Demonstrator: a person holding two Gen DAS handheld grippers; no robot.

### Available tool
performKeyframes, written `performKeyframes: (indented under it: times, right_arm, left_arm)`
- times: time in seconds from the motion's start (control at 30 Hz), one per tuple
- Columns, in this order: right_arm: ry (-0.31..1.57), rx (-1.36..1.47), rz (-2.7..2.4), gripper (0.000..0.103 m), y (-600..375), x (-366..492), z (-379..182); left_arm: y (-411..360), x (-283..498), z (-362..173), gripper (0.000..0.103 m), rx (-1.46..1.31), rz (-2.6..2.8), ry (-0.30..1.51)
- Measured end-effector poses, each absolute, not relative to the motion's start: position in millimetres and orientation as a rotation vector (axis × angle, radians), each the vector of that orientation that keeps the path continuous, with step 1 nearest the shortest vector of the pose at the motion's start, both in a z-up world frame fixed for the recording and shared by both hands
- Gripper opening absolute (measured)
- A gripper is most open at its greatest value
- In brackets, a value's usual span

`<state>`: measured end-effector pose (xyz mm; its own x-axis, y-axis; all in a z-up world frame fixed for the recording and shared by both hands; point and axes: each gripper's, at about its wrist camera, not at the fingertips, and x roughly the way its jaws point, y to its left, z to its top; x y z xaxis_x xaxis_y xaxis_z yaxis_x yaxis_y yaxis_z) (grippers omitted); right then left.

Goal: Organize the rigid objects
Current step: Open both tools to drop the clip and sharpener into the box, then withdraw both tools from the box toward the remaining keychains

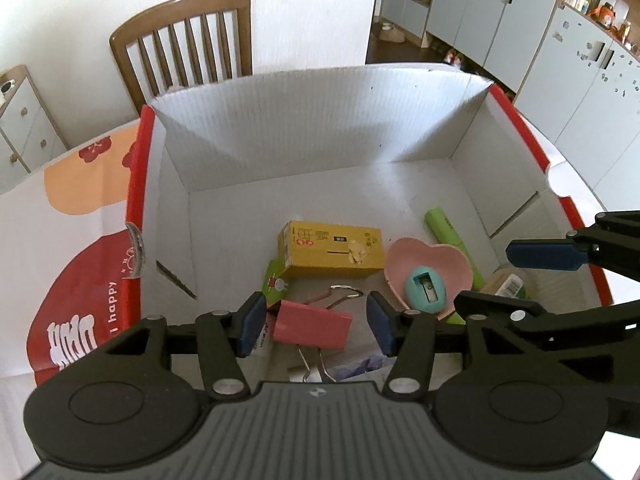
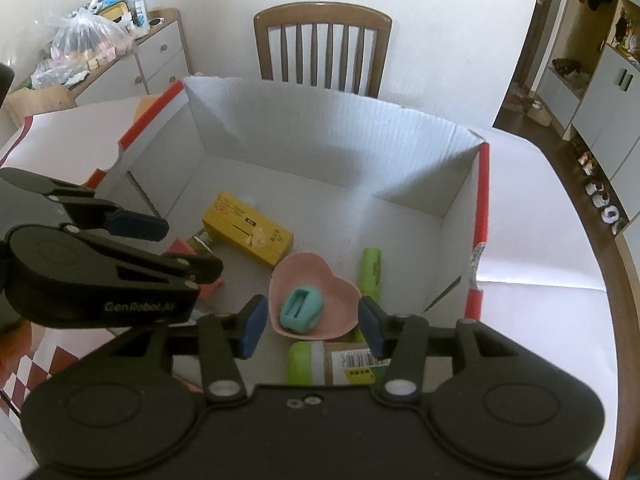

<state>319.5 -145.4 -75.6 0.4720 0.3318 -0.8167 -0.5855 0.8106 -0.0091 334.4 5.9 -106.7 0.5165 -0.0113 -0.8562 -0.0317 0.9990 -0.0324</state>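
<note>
While both tools hang over the open box [image 1: 280, 128], nothing is held in either. The left tool [image 1: 316, 322] stands about half open, its blue pads either side of the pink clip [image 1: 312, 330] but clear of it; the clip lies on the box floor with its wire handles pointing toward and away from the camera. The right tool [image 2: 312, 324] is likewise part open, its pads flanking the heart dish [image 2: 314, 292] without touching it. A teal sharpener [image 2: 301, 309] lies inside the dish, slot up. Behind the clip and to the left of the dish rests a yellow carton [image 1: 332, 250], close to the dish's edge. A green tube [image 2: 370, 276] lies just right of the dish, along the box's right wall. Nearest the right wrist camera lies a bottle [image 2: 336, 362] with a green cap and a barcode label, just below the dish. The box sits on a white counter [image 2: 532, 208], with a wooden chair [image 2: 322, 48] behind it against the wall.
</note>
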Motion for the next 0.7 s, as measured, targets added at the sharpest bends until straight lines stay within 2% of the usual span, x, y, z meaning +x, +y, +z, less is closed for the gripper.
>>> performKeyframes:
  times: [0.7]
  right_arm:
    - [0.826, -0.26, 0.602, 0.068, -153, 261, -35]
  left_arm:
    - [9, 272, -58, 0.06, -0.046, 0.011, 0.889]
